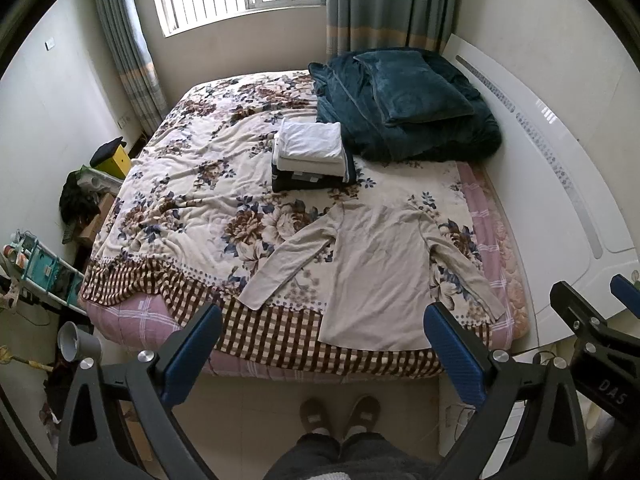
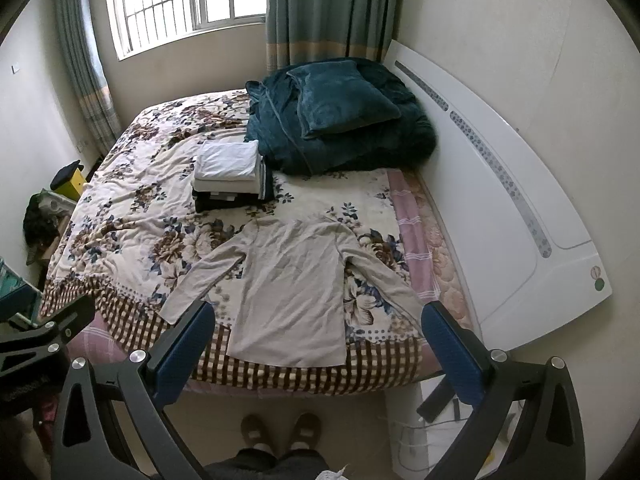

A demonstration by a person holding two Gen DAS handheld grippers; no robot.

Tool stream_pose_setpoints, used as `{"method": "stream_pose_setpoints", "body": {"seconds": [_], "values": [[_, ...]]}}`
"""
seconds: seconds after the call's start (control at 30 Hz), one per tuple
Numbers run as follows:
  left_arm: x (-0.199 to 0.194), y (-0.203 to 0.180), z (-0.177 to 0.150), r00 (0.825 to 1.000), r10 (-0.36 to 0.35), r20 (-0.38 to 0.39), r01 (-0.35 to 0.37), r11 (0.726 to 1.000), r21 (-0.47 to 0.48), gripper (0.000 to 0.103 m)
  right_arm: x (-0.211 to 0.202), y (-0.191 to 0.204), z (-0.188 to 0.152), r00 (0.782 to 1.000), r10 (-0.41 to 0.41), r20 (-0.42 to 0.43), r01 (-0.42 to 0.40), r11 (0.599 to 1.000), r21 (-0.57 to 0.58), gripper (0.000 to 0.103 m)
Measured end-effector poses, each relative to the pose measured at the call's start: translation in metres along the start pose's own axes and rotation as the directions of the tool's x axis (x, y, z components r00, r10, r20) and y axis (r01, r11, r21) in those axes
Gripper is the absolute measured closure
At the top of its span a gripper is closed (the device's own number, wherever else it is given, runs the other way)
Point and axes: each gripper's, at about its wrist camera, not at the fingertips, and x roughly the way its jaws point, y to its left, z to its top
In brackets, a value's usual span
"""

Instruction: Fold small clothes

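Shirt: beige long-sleeved shirt (image 1: pixel 376 276) spread flat, sleeves out, near the bed (image 1: pixel 192 184) foot edge, apparently ready for folding.
Stack: folded clothes (image 1: pixel 310 152) beyond the shirt, probably finished.
Left claw (image 1: pixel 322 340): wide, empty, above the hem.
Right claw (image 2: pixel 318 338): wide, empty.

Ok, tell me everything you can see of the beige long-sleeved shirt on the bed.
The beige long-sleeved shirt looks like thin, soft knit, plain and slightly creased. It lies flat and unfolded on the floral blanket, neck toward the folded stack, hem at the checked border near the bed's foot. Both sleeves angle outward and down. Nothing rests on it; neither tool touches it.
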Motion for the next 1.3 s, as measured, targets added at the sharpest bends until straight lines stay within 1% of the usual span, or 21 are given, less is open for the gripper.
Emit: {"method": "stream_pose_setpoints", "body": {"seconds": [0.87,0.97,1.3], "values": [[-0.007,0.002,0.003,1.000,-0.008,0.007,0.008,1.000,0.001,0.001,-0.004,0.002,-0.001,1.000,0.000,0.001,0.000,1.000,-0.006,0.000],[-0.007,0.002,0.003,1.000,-0.007,0.008,0.007,1.000,0.000,0.001,-0.017,0.006,0.004,1.000,0.003,0.002,-0.003,1.000,-0.010,0.000],[-0.008,0.001,0.004,1.000,-0.004,0.011,0.004,1.000,-0.002,0.001,-0.021,0.006,0.007,1.000,0.010,0.001,-0.010,1.000,-0.011,0.000]]}}
